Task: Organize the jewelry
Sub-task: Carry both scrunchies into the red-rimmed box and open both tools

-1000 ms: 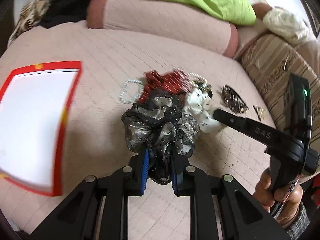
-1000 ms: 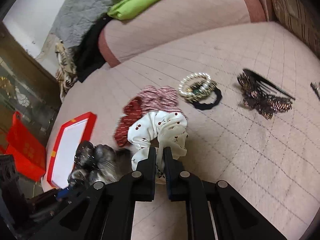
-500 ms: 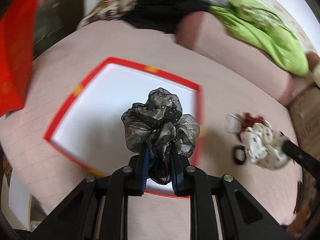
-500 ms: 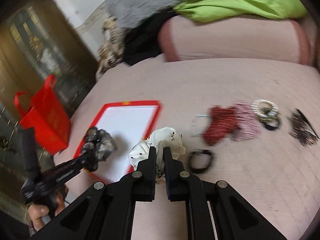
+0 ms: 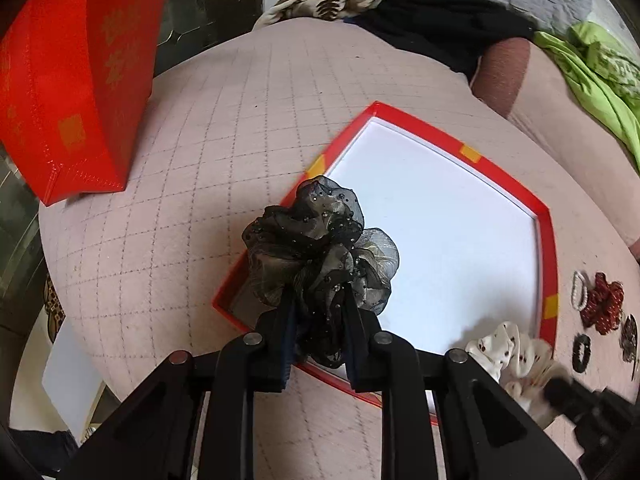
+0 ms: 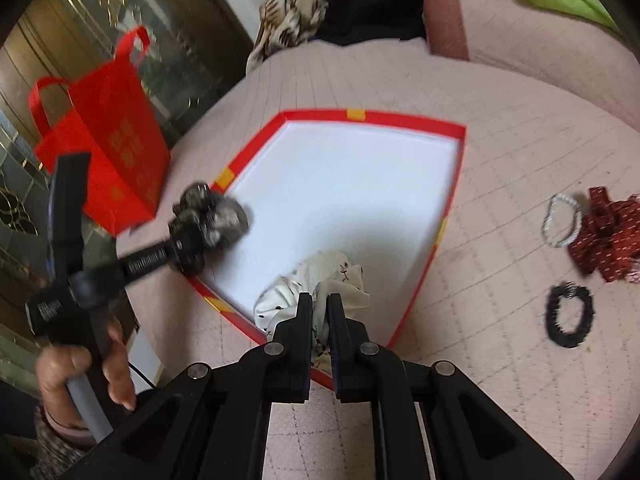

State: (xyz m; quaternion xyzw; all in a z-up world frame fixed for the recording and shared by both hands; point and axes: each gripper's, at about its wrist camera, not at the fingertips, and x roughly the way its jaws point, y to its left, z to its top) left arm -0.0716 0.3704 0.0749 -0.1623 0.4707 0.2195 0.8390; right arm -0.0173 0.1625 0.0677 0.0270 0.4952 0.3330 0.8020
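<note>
My left gripper (image 5: 318,308) is shut on a dark grey sheer scrunchie (image 5: 320,240) and holds it over the near left corner of a red-rimmed white tray (image 5: 432,216). It also shows in the right wrist view (image 6: 212,216). My right gripper (image 6: 319,304) is shut on a white dotted scrunchie (image 6: 316,280) above the near edge of the tray (image 6: 344,188). The white scrunchie also shows in the left wrist view (image 5: 508,352).
A red gift bag (image 5: 68,80) stands left of the tray on the pink quilted bed. Right of the tray lie a red scrunchie (image 6: 608,240), a pearl bracelet (image 6: 562,220) and a black hair tie (image 6: 570,316). Bedding and a green cloth (image 5: 592,76) are piled behind.
Both grippers have carried their scrunchies left, away from the pile, and now hold them over the tray. The red bag has come into view.
</note>
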